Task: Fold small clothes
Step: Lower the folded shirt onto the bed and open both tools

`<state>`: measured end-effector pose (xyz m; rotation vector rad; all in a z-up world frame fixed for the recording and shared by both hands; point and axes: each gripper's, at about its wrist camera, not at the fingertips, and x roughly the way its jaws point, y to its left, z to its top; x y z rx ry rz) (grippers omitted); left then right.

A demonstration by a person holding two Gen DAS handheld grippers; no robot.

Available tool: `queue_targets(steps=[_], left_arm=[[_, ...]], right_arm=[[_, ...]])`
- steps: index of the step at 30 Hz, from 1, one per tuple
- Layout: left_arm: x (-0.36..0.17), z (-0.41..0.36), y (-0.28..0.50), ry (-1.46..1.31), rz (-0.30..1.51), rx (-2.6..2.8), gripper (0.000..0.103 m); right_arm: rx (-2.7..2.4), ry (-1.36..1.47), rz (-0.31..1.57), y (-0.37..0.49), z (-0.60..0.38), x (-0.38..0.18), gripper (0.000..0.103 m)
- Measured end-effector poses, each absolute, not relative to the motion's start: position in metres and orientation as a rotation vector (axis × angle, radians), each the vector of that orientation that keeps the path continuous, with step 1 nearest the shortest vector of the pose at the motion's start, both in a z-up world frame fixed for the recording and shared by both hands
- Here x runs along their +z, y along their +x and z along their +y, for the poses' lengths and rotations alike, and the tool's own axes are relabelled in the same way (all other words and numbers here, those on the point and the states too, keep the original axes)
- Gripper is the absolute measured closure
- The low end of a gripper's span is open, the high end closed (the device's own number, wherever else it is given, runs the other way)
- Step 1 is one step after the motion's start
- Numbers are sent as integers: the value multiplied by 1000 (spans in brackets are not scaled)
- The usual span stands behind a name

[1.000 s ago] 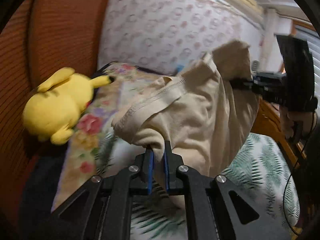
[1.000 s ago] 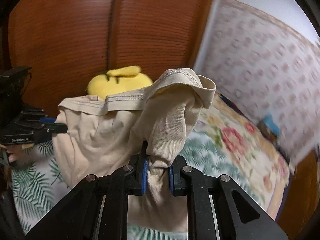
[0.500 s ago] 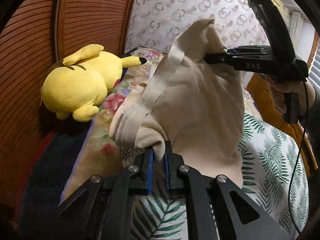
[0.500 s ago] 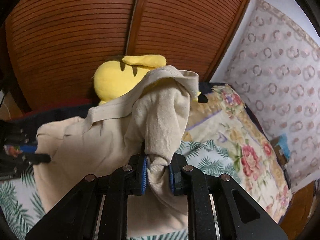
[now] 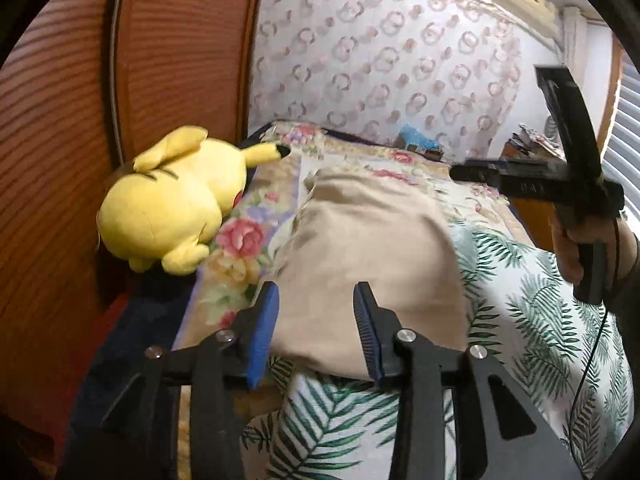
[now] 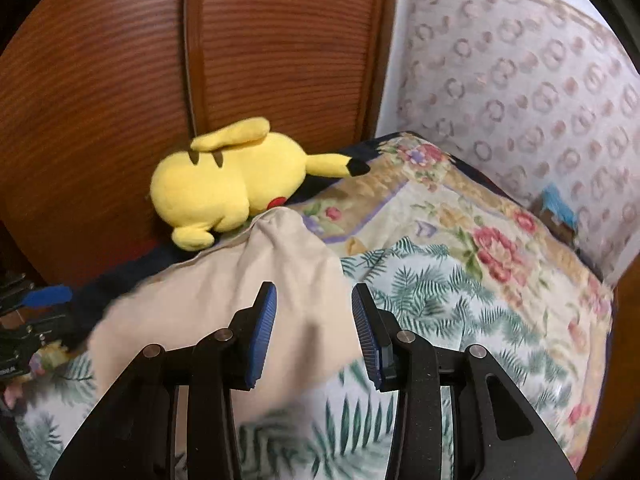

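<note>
Bedspread [image 5: 520, 300]; opening jaws off garment [image 5: 368, 248]

Yellow plush toy [image 5: 172, 204] perhaps crowding wardrobe-side.

The left gripper [image 5: 316, 330] is seen with its jaws opening, pads clear of the beige garment [image 5: 368, 256] lying on the fern-print bed sheet [image 5: 532, 320]. A yellow plush toy [image 5: 176, 204] is propped by the wooden headboard [image 5: 80, 120]. The right gripper [image 5: 472, 171] is held above the bed.
</note>
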<state>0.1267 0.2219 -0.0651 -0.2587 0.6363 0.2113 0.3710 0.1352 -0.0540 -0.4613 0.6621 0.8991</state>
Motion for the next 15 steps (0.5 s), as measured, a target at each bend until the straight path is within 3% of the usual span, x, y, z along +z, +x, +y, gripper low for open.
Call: queue_targets(steps=[5, 11, 15], left_arm=[[-46, 200, 123, -228, 602, 146, 49], [-27, 159, 116, -161, 582, 78, 48], [-20, 132, 112, -126, 579, 66, 48]], right_arm=[[852, -350, 640, 335, 81, -39, 64], [794, -282, 598, 293, 24, -18, 63], [740, -246, 565, 261, -13, -5, 54]])
